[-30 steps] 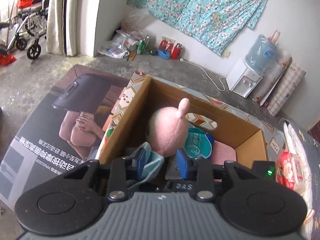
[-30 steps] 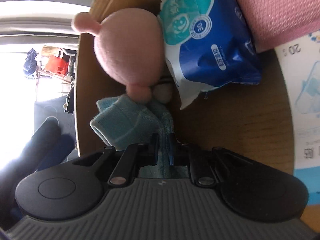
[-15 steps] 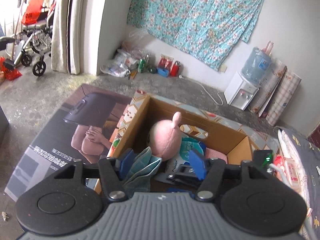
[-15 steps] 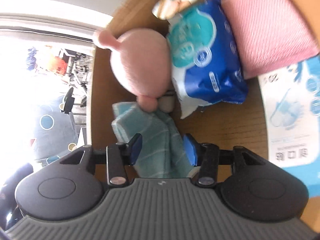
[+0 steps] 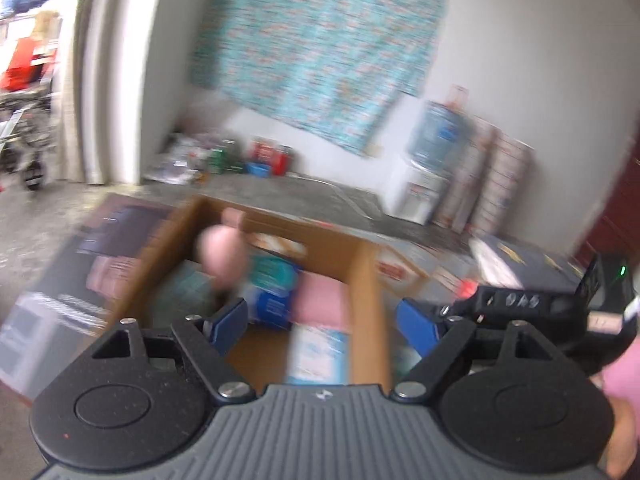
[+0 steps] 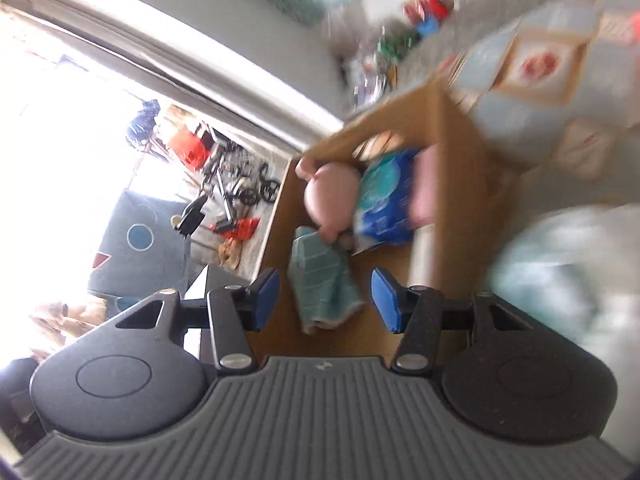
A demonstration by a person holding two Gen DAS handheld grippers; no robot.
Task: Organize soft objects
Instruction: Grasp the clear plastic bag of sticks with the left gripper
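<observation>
An open cardboard box [image 5: 362, 276] [image 6: 456, 184] holds a pink plush toy [image 5: 222, 256] [image 6: 330, 196], a teal towel [image 6: 324, 288] [image 5: 188, 288], a blue wipes pack [image 6: 384, 204] [image 5: 276, 280] and a pink folded cloth [image 5: 322, 300] [image 6: 426, 184]. Both views are blurred by motion. My left gripper [image 5: 326, 326] is open and empty above the box's near side. My right gripper [image 6: 324, 300] is open and empty, well above the towel lying in the box.
A dark poster mat [image 5: 80, 264] lies on the concrete floor left of the box. A water dispenser [image 5: 424, 176] stands by the far wall. A patterned mat [image 6: 560, 60] lies beside the box. A pale blurred bundle [image 6: 568, 272] is at the right.
Both grippers let go of the teal towel, opened wide and pulled back up and away from the box. The towel now lies in the box beside the plush toy.
</observation>
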